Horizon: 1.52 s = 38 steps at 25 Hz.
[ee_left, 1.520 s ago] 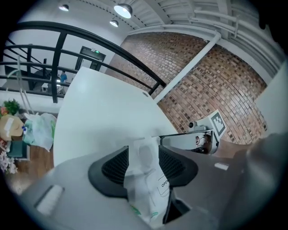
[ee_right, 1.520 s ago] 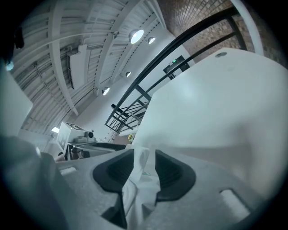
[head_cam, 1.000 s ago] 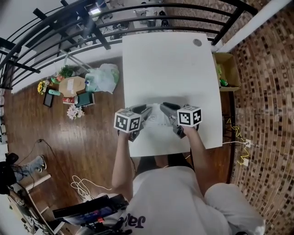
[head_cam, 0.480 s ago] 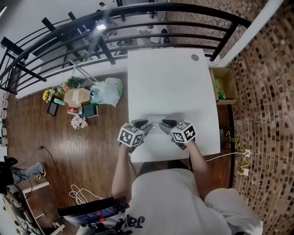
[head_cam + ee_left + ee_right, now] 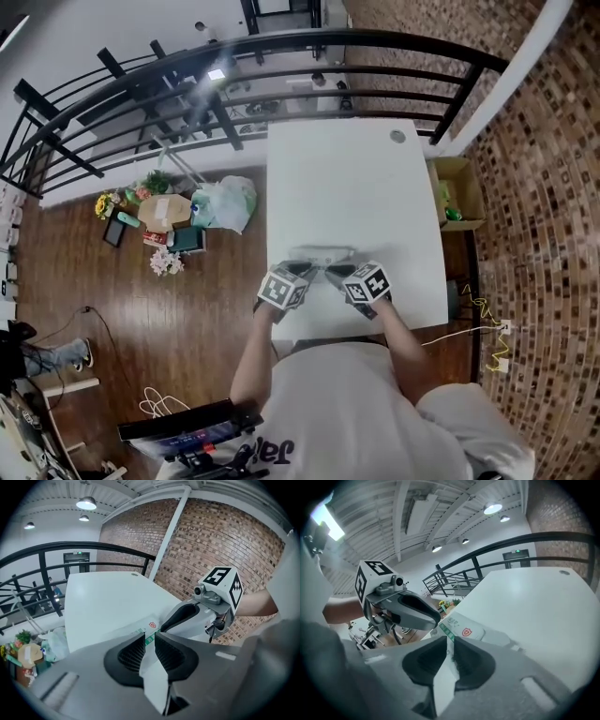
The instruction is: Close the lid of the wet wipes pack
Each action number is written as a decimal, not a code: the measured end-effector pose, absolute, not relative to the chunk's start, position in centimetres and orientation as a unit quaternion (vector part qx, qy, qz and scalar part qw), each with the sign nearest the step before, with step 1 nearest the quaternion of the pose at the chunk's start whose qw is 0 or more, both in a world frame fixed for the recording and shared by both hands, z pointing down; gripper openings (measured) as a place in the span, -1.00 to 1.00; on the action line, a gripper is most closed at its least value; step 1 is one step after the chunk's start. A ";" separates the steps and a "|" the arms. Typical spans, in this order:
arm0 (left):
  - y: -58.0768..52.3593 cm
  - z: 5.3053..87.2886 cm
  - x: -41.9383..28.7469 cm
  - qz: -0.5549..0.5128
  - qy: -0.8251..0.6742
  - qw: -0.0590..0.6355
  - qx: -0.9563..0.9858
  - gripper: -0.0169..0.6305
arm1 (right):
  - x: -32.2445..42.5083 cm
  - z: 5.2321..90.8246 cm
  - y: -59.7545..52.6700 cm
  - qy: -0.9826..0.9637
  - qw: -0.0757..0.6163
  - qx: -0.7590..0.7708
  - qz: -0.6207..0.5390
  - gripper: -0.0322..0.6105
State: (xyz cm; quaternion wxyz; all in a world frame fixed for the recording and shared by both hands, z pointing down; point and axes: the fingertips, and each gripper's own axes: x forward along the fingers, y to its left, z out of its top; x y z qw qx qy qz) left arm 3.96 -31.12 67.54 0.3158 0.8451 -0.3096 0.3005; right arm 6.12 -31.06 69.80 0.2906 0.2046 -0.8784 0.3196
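- Since the earlier frames, both tools have been drawn in from the left and right flanks of the wet wipes pack (image 5: 322, 253) toward the near edge of the bench (image 5: 347, 178). They have also been brought closer to each other, while the pack is left in much the same spot.
- The pack is laid flat on the near half of the white bench, about midway between its left and right edges, with its long side running left to right.
- The left tool (image 5: 307, 271) is held at the near edge of the pack, toward its left end, and is pointed far and downward. Its jaws have just been closing and are now spread by only a narrow slit. The pack's green strip (image 5: 150, 639) is seen in that slit, and no pinch on it is shown.
- The right tool (image 5: 334, 272) is held likewise toward the pack's right end. Its jaws have also just been closing, and a thin gap is left over the pack's edge.
- A red shield mark (image 5: 467, 632) is shown on the pack's top; the lid cannot be made out.
- A black railing (image 5: 281, 47) is seen beyond the far edge, and a cardboard box (image 5: 461, 192) at the right by the brick wall (image 5: 534, 244).
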 end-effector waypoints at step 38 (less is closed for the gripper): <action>-31.6 71.8 3.2 0.415 -0.350 0.280 0.792 -0.90 | 5.6 71.6 -31.7 -0.846 0.424 0.227 0.231 -0.93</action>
